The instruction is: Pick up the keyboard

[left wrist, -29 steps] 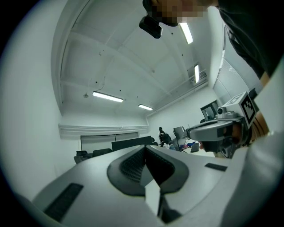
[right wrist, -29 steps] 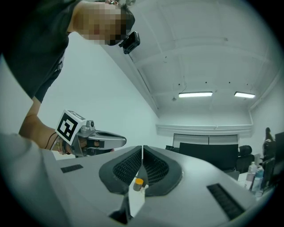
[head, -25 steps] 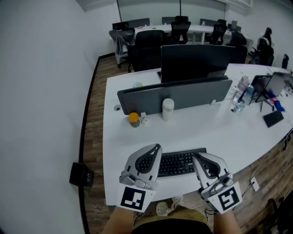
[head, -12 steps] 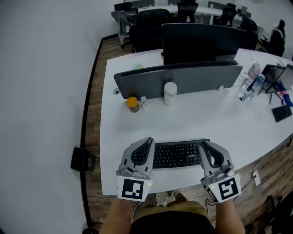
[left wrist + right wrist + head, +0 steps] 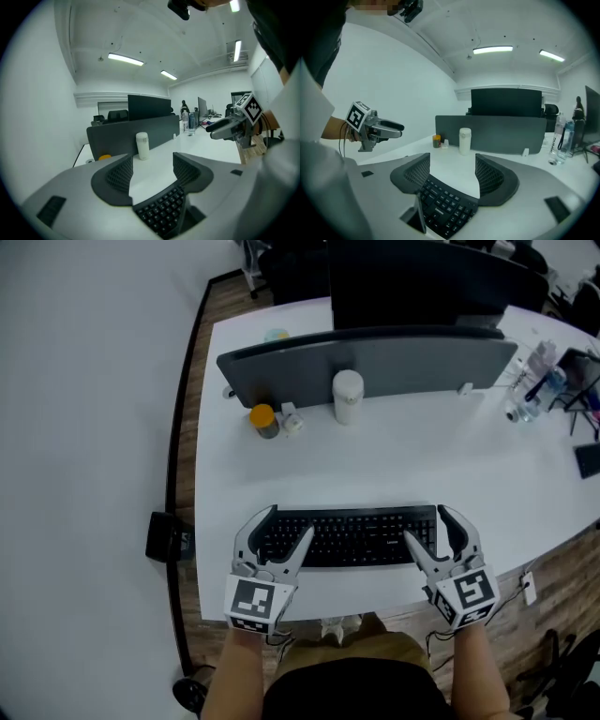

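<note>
A white curved surface (image 5: 403, 460) is seen from above, bordered by wood flooring (image 5: 190, 418) along a pale wall. A grey divider panel (image 5: 394, 362) runs across the far part of the surface, with a dark monitor (image 5: 412, 277) behind it. A white cylindrical container (image 5: 348, 396) and a small yellow-lidded jar (image 5: 263, 419) stand in front of the panel, well apart from each other. Bottles (image 5: 542, 371) are noted at the far right.

The black keyboard (image 5: 352, 535) lies flat near the front edge of the surface, parallel to it. The left gripper (image 5: 289, 521) is placed at the keyboard's left end and the right gripper (image 5: 425, 523) at its right end. Both sets of jaws are spread wide and are opening. In each gripper view an end of the keyboard is seen low between the jaws, with bare surface showing between the pads; nothing is clamped. Contact between pads and keyboard cannot be confirmed.
</note>
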### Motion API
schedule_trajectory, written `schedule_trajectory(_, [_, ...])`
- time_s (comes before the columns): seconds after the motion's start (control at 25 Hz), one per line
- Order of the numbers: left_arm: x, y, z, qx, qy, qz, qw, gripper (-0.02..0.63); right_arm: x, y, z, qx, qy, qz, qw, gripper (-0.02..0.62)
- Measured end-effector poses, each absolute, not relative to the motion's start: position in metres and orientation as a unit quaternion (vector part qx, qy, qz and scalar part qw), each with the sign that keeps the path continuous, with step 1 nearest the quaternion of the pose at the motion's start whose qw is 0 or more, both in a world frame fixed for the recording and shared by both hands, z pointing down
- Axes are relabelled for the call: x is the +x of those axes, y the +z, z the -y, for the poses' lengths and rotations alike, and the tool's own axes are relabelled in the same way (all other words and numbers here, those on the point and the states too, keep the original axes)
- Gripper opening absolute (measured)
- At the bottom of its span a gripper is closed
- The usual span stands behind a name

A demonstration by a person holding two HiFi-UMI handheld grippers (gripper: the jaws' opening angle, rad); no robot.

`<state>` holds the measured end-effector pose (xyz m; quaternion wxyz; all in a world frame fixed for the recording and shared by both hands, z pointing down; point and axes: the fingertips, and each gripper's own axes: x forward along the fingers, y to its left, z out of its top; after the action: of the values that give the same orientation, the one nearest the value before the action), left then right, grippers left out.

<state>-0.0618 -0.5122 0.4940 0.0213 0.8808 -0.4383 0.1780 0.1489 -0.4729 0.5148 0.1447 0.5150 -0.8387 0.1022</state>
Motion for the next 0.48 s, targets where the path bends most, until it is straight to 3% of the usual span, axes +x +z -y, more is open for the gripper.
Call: schedule_trajectory(0.48, [-0.118,0.607,0.516,0.833,0.285,0.453,0.139,0.345,0.194,0.604,0.487,0.527,0.182,0.802,0.213,0.281])
